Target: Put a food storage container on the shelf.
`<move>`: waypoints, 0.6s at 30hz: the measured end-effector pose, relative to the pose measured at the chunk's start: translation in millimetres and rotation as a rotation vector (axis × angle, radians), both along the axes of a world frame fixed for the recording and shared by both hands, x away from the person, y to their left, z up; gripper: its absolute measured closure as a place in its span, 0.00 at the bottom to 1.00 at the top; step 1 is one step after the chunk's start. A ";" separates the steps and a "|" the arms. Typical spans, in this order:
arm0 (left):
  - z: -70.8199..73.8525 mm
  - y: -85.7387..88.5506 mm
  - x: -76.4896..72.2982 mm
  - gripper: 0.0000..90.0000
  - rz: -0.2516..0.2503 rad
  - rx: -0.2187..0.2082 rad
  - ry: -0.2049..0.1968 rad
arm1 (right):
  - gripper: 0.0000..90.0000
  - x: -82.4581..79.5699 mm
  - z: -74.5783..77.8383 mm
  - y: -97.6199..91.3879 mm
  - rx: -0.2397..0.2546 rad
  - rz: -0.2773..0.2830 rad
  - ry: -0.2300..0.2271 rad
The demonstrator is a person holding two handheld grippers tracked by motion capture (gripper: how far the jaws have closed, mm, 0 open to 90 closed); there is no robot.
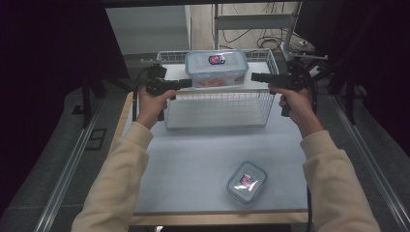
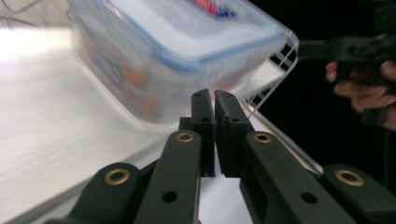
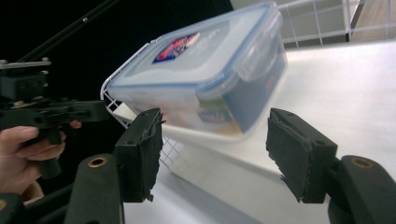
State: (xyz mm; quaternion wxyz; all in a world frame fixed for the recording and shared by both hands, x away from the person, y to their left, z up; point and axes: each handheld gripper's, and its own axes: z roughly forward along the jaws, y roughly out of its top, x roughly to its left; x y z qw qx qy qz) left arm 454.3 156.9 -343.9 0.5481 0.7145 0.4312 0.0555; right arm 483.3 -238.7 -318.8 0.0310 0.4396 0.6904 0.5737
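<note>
A clear rectangular plastic box with a blue-edged clip lid and a red-and-blue label (image 1: 216,67) sits inside the white wire basket (image 1: 218,108), toward the basket's far side, with something orange showing through its wall. The basket stands at the far end of the pale grey surface (image 1: 193,159). The left claw (image 1: 186,83) hangs just left of the box, level with its lower half, pointing in at it over the basket's left rim; its two black jaws are pressed together with nothing between them, and in the left gripper view the box is close ahead of their tips but apart from them. The right claw (image 1: 255,76) points in from the basket's right side, just beside the box; its jaws stand wide apart and empty (image 3: 212,144), with the box ahead of the gap. On the basket's near side, well apart from it, a smaller square clear plastic box with the same label (image 1: 246,182) lies on the surface.
</note>
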 end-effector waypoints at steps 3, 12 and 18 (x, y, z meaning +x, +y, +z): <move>-4.9 -6.0 5.2 0.99 0.006 0.008 0.012 | 0.40 -2.4 -3.8 -3.7 0.006 0.004 0.005; -10.8 -10.6 21.9 1.00 0.021 0.005 0.037 | 0.40 -9.3 -17.9 -9.8 0.034 0.037 0.011; -10.6 -10.9 22.8 1.00 0.021 0.008 0.041 | 0.40 -9.7 -21.2 -10.0 0.033 0.042 0.008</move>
